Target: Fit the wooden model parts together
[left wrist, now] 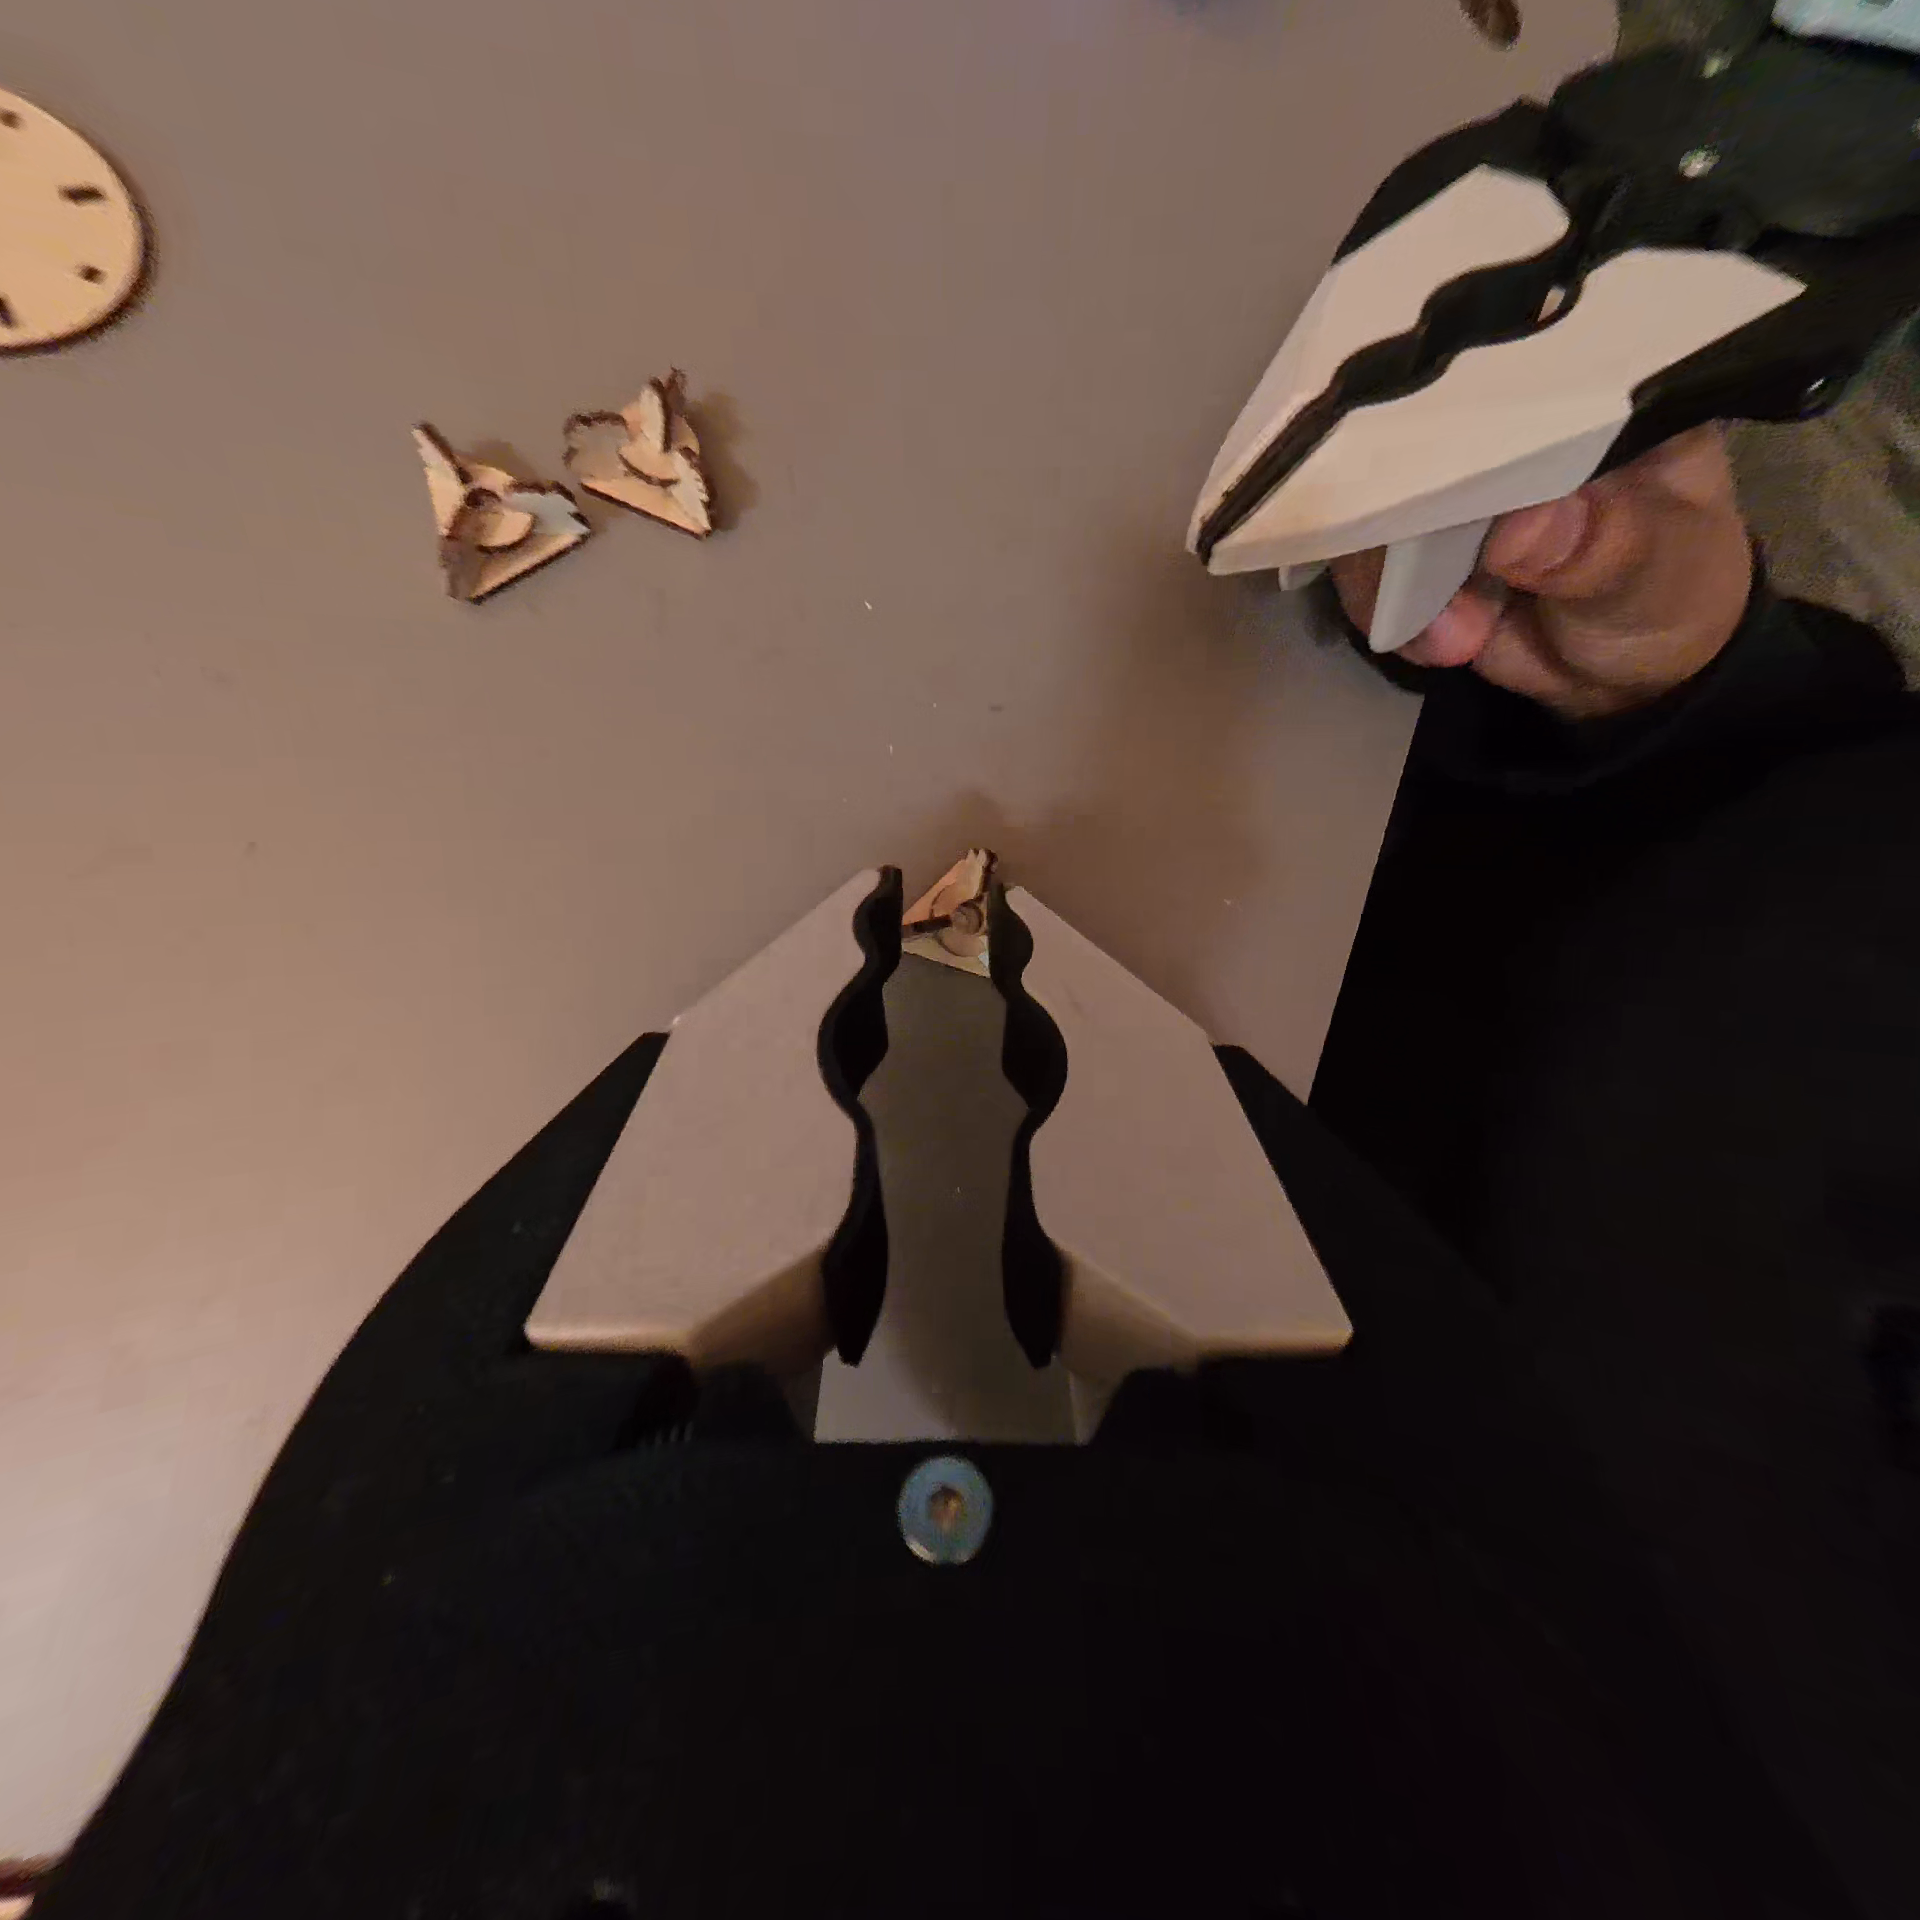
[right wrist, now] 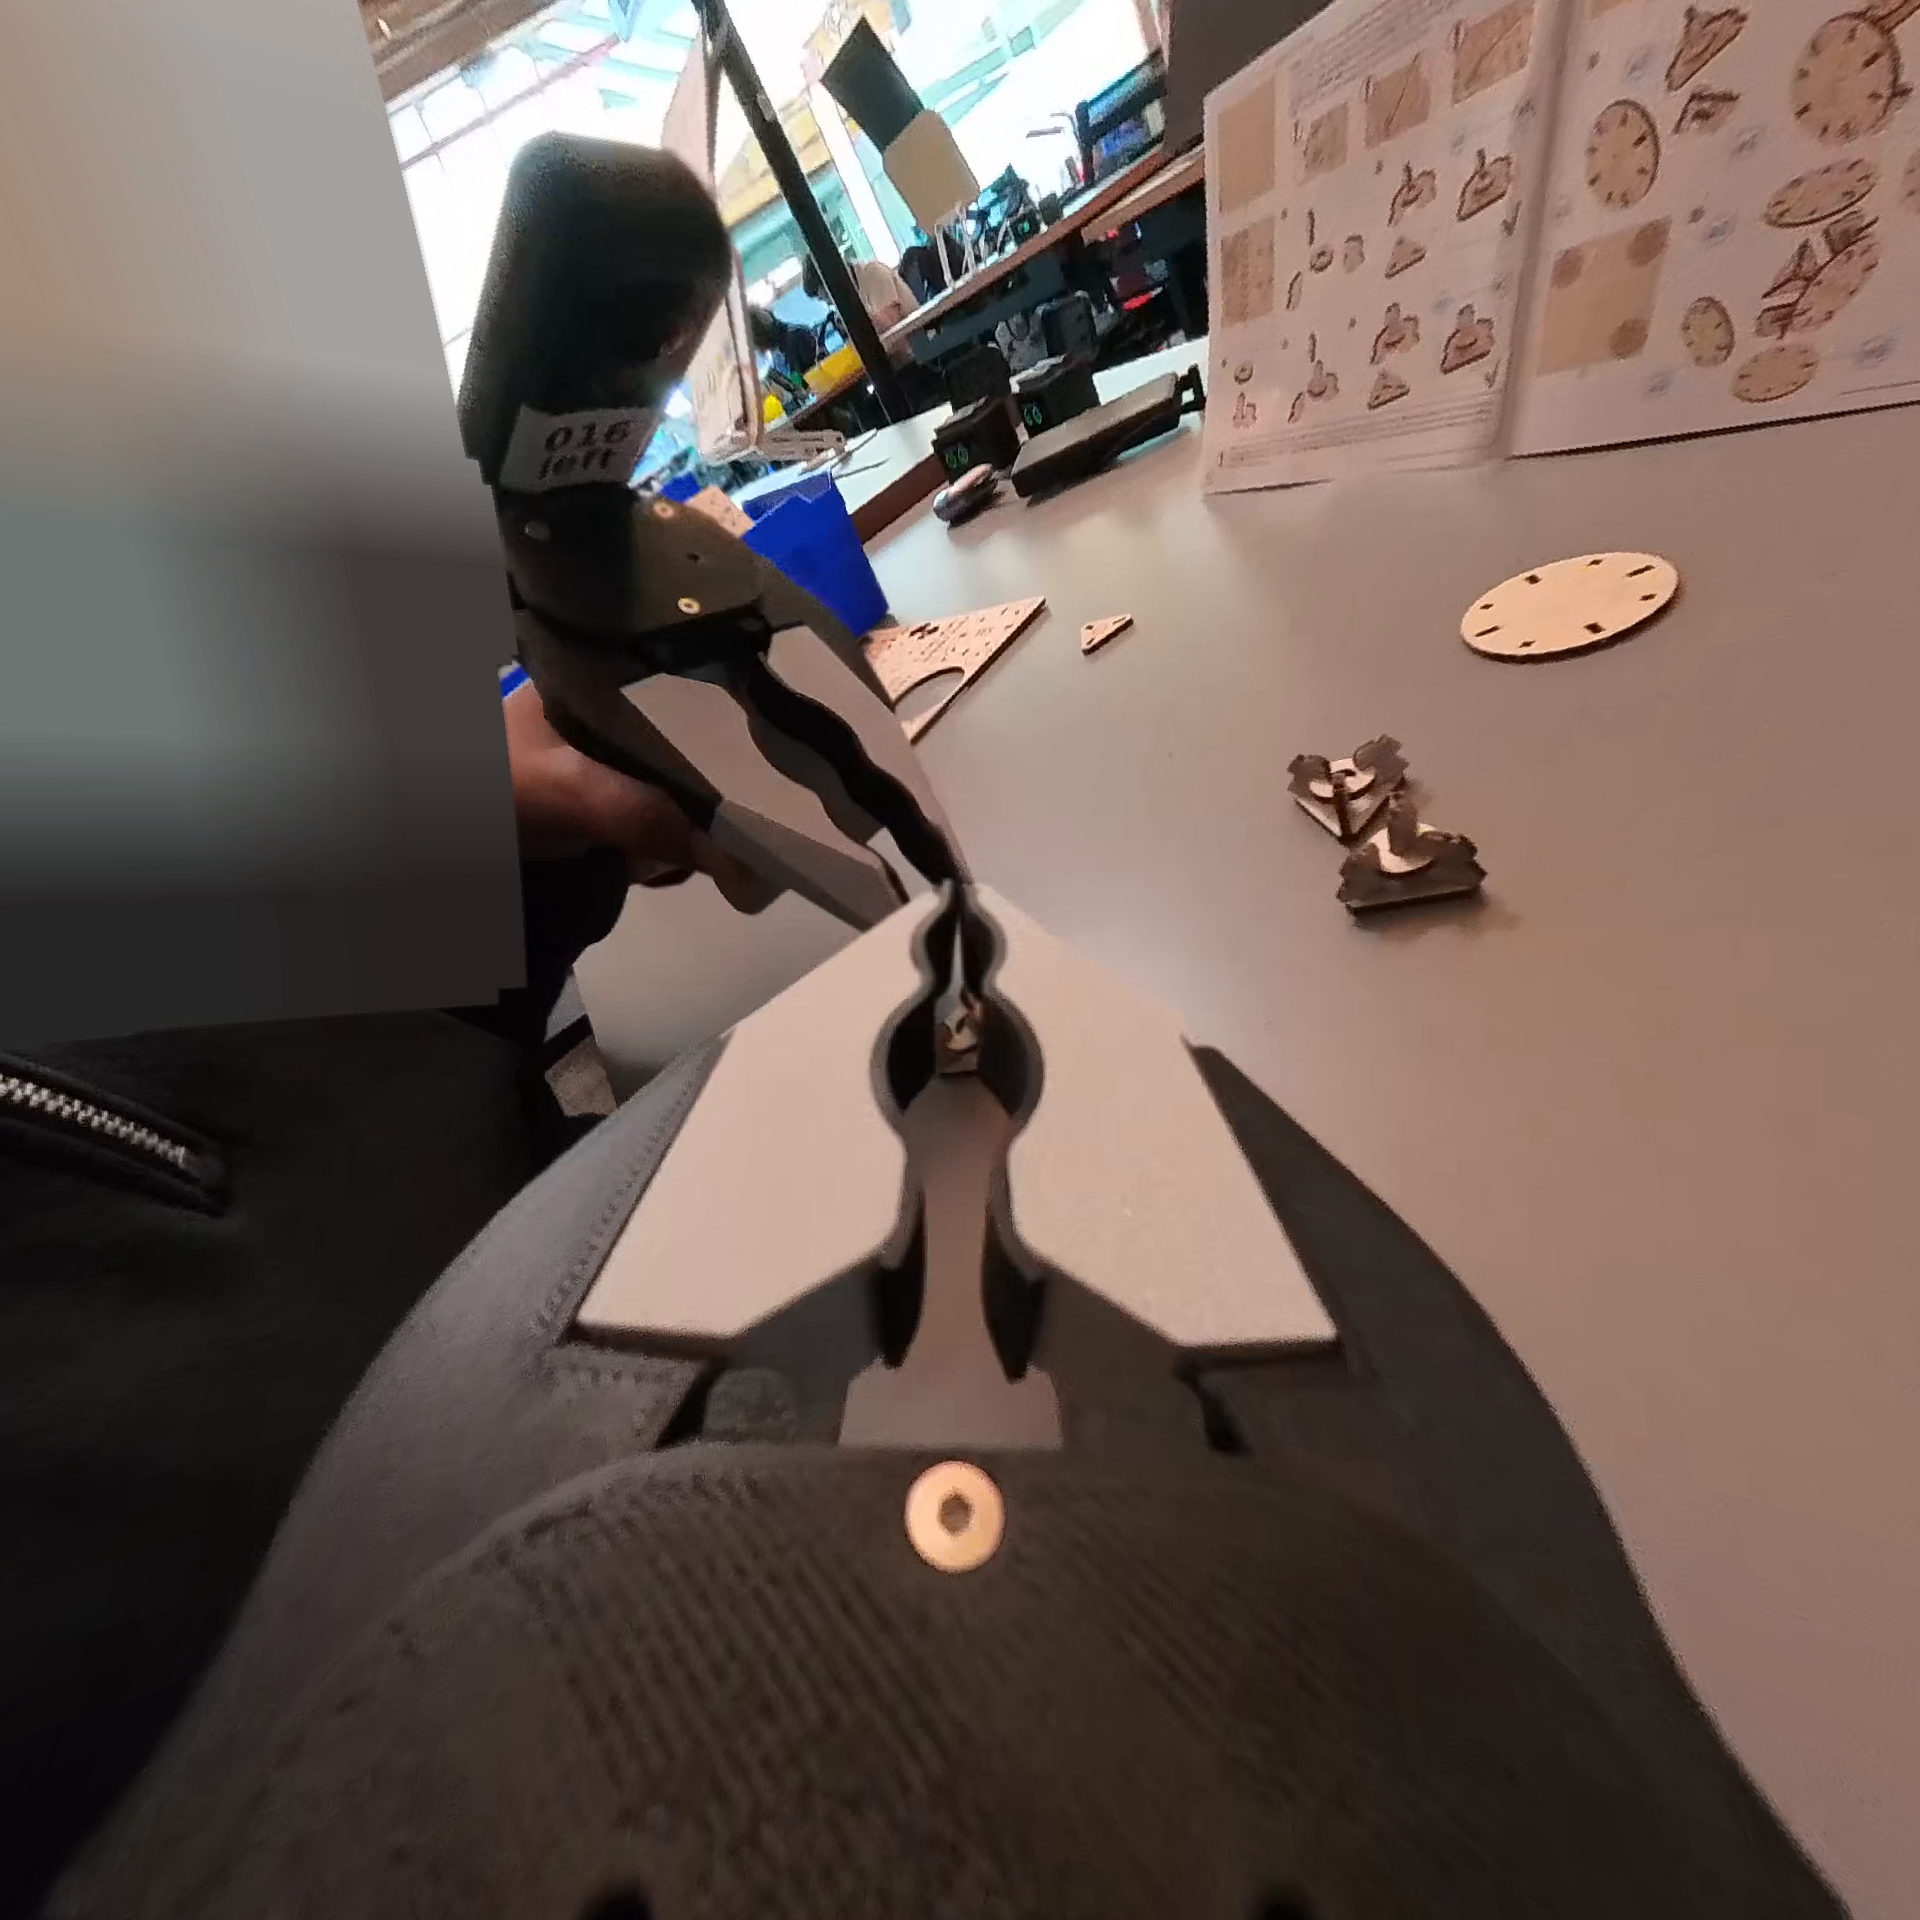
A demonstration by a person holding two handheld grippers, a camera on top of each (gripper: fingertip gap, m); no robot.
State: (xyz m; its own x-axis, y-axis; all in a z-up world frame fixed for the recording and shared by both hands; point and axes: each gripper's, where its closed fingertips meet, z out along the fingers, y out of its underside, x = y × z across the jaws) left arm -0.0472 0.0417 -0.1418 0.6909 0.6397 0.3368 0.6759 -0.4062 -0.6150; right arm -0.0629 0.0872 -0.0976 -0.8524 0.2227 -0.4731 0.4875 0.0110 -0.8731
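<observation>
Left tool (left wrist: 943, 896) slightly spread about a small triangular wooden piece (left wrist: 961, 881); right tool (right wrist: 951, 906) pressed together, only its view showing propped printed sheets (right wrist: 1558, 229).

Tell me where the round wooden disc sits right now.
The round wooden disc lies flat on the grey table, beyond the two small wooden triangle pieces and before the instruction sheets; left wrist view: far left edge.

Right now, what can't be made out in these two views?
Left wrist view: left gripper hides most of the small wooden triangle piece; pad contact unclear.
Left wrist view: wooden clock-face disc cut off by left edge.
Right wrist view: instruction sheets blurred, cut by right edge.
</observation>
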